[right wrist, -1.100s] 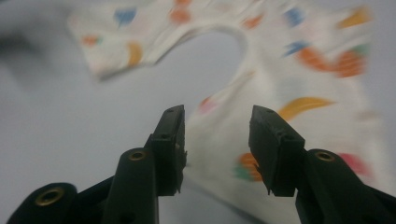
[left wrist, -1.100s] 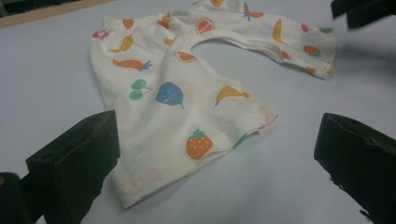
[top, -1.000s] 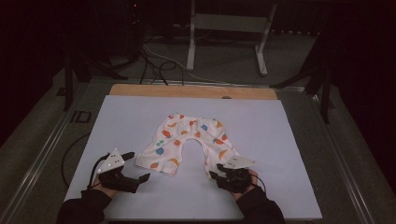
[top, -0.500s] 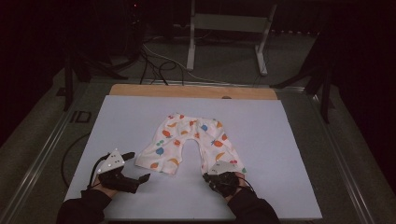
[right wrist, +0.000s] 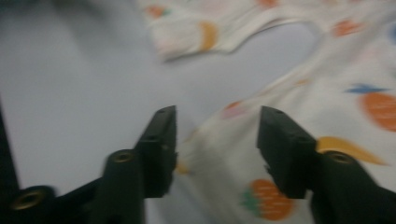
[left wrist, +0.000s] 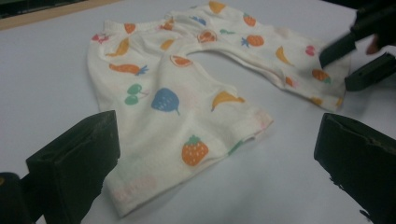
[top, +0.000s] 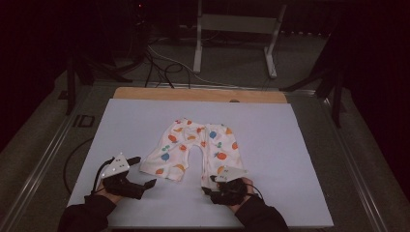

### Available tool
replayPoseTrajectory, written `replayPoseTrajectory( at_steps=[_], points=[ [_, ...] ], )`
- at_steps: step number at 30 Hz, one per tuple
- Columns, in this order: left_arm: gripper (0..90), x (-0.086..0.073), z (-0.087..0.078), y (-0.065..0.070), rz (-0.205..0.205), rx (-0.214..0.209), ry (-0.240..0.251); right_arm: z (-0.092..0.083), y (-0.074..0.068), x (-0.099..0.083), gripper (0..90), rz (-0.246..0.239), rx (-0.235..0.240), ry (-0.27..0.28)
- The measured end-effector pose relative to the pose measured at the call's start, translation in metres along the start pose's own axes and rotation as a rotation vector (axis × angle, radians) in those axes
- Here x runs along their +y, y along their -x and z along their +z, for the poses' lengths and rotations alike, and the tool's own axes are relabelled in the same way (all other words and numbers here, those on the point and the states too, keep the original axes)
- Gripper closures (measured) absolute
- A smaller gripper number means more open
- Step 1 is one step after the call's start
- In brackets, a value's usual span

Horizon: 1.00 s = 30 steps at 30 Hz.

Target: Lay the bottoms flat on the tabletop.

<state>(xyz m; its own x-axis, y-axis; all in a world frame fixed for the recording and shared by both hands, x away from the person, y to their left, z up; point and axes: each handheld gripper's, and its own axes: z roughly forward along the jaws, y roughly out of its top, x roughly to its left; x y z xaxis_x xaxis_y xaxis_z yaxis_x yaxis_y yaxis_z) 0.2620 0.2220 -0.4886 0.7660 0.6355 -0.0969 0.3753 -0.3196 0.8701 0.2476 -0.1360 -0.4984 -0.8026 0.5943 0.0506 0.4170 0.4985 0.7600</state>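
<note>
left claw (top: 145,171): wide, beside shorts (top: 193,150) leg | right claw (right wrist: 217,140): just been opening, hem between jaws, unpressed | tabletop (top: 300,159)

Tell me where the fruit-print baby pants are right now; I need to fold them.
In the high view the baby pants lie flat mid-sheet on the white sheet, leg cuffs toward the person, between the left claw and right claw.
</note>
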Motion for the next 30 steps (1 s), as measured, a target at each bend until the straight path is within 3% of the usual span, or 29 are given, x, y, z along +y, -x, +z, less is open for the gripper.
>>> replayPoseTrajectory(
  at_steps=[4, 8, 17, 24, 30],
  points=[
    [1.4, 0.004, 0.003, -0.004, -0.016, -0.009, 0.001, -0.013, 0.023, 0.006, 27.1, 0.052, -0.054, 0.062],
    [1.4, 0.011, 0.007, -0.009, -0.019, -0.015, -0.007, -0.024, 0.045, 0.009, 15.9, 0.099, -0.060, 0.105],
    [1.4, 0.032, 0.018, -0.026, -0.024, -0.019, -0.009, -0.035, 0.079, 0.020, 15.1, 0.103, -0.127, 0.148],
    [1.4, 0.055, 0.034, -0.043, -0.009, -0.005, -0.017, -0.032, 0.108, 0.027, 15.0, 0.127, -0.149, 0.182],
    [1.4, 0.072, 0.048, -0.056, -0.014, -0.001, -0.015, -0.025, 0.131, 0.040, 14.4, 0.126, -0.173, 0.172]
  ],
)
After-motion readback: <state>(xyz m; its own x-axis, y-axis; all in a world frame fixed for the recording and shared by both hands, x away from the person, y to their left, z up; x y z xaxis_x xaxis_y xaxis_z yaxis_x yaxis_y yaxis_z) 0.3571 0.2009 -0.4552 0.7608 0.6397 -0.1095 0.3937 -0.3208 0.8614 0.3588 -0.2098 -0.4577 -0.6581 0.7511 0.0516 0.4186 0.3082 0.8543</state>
